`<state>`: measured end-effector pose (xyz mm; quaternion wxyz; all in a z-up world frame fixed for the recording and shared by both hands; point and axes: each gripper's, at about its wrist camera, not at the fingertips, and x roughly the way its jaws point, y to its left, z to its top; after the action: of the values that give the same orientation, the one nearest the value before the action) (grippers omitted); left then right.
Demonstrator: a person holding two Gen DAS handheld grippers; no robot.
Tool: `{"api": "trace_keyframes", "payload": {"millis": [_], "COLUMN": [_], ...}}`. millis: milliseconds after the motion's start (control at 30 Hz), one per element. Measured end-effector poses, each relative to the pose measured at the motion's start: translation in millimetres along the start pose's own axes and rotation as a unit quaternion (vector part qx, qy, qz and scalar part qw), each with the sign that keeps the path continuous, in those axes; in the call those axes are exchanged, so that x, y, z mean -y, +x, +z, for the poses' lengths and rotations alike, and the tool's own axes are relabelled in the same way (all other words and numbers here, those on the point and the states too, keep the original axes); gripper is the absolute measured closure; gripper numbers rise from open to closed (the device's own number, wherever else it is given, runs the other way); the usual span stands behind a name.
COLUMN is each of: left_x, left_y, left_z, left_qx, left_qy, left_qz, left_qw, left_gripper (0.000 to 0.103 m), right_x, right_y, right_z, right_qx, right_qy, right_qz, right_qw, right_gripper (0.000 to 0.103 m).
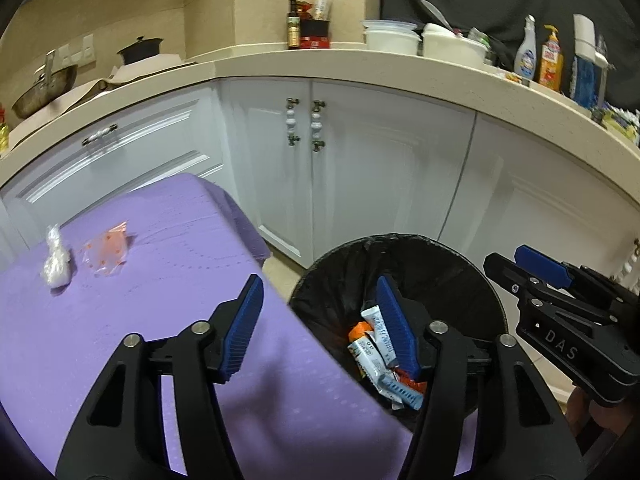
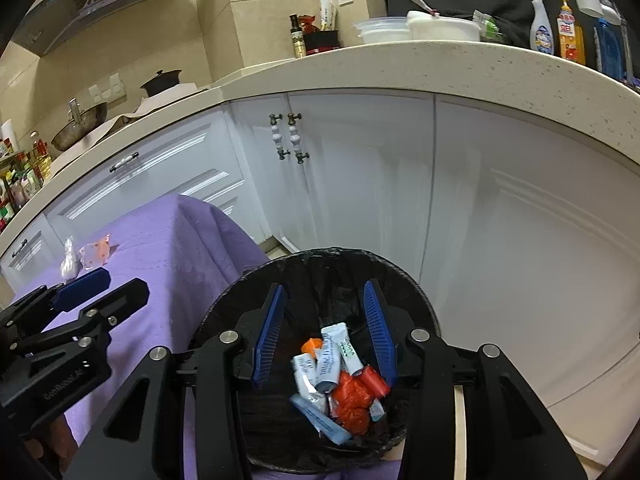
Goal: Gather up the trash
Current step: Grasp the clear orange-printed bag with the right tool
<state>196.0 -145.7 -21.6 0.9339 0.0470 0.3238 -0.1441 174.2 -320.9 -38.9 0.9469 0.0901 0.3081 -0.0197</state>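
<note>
From the left wrist, the left gripper [image 1: 318,322] has its blue-padded jaws spread apart with nothing between them; one finger hangs over the purple tablecloth [image 1: 160,300], the other over the mouth of the trash bin [image 1: 472,280]. The bin, lined with a black bag, stands on the floor just beside the table's edge. In it lie white-and-blue wrappers [image 1: 378,354] and an orange scrap. Two pieces of trash sit on the cloth, well apart from the gripper: a crumpled white wrapper [image 1: 56,266] and, just beside it, a clear packet with orange print [image 1: 106,250]. The right gripper [image 1: 540,268] reaches in from the right edge, above the bin's far rim. Behind stand white cabinets [image 1: 360,168] under a beige counter [image 1: 400,76] crowded with bowls and bottles.

From the right wrist, the right gripper [image 2: 324,328] hovers straight over the bin [image 2: 420,296], jaws parted and holding nothing. Below lie white-and-blue wrappers [image 2: 332,356], a light blue strip and crumpled red plastic [image 2: 352,400]. The left gripper [image 2: 100,284] shows at the left, over the tablecloth [image 2: 168,248]. The white wrapper [image 2: 69,262] and the orange-printed packet [image 2: 96,252] lie beyond it, near the table's far end.
</note>
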Motion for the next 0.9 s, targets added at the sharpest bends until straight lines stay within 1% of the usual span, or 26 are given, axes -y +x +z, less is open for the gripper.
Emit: {"api": "trace_keyframes", "payload": {"millis": [167, 233, 367, 467, 567, 767, 900], "left_x": [-33, -55, -98, -139, -174, -250, -289], "left_y": [-16, -25, -40, -52, -60, -78, -89], "left_z": [-2, -3, -8, -14, -20, -38, -49], "left_qx": [0.004, 0.008, 0.014, 0.017, 0.015, 0.010, 0.008], "left_qy": [-0.024, -0.041, -0.074, -0.100, -0.120, -0.170, -0.191], "left_qz": [0.026, 0.045, 0.084, 0.122, 0.153, 0.212, 0.245], "left_qw": [0.9994, 0.9981, 0.9936, 0.9873, 0.9808, 0.9624, 0.9505], "left_gripper": [0.042, 0.037, 0.035, 0.035, 0.035, 0.035, 0.035], "right_x": [-28, -45, -81, -111, -147, -206, -238], "right_y": [3, 8, 18, 24, 33, 52, 65], "right_z": [4, 6, 11, 14, 17, 18, 19], "right_qx": [0.000, -0.003, -0.009, -0.013, -0.017, -0.031, -0.042], "right_qy": [-0.021, -0.030, -0.050, -0.067, -0.086, -0.116, -0.129], "right_qz": [0.023, 0.040, 0.073, 0.097, 0.119, 0.147, 0.159], "right_qw": [1.000, 0.999, 0.996, 0.993, 0.989, 0.982, 0.978], "right_gripper": [0.057, 0.054, 0.050, 0.050, 0.049, 0.048, 0.047]}}
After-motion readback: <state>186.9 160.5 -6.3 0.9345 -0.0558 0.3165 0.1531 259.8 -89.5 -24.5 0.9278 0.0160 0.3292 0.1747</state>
